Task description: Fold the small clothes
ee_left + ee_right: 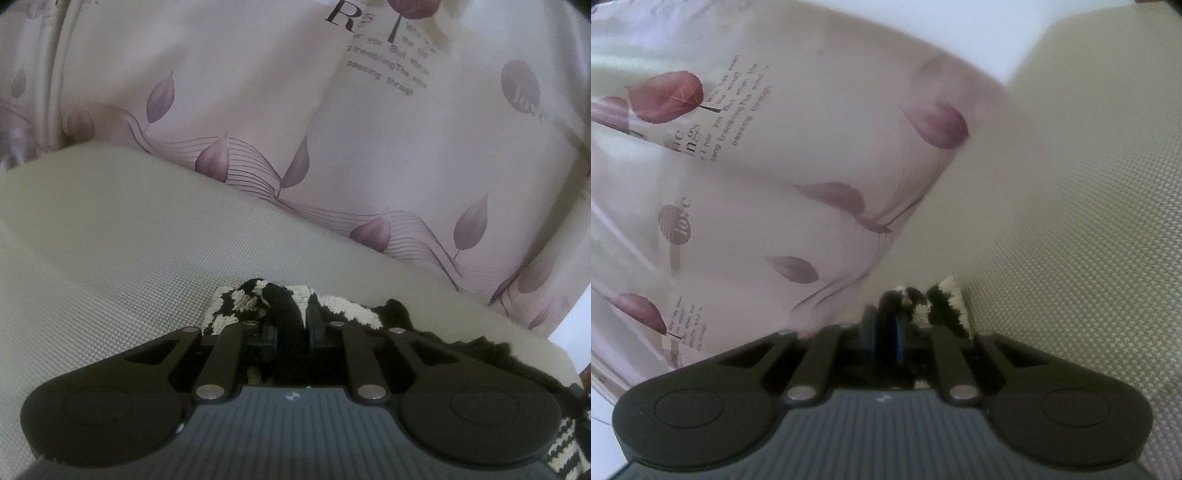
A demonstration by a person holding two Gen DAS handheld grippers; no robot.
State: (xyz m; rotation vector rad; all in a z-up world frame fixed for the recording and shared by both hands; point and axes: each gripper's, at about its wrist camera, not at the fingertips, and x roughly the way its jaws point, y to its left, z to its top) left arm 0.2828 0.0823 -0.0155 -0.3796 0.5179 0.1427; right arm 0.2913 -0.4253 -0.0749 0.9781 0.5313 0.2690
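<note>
A small black-and-cream knitted garment lies on a cream textured surface. My left gripper is shut on a bunched edge of it, and the cloth trails off to the right, with a striped part at the lower right. In the right wrist view my right gripper is shut on another edge of the same garment, which sticks up past the fingers. Most of the garment is hidden under both grippers.
A pale pink curtain with purple leaves and printed text hangs right behind the surface's far edge; it also shows in the right wrist view. The cream surface stretches to the right there.
</note>
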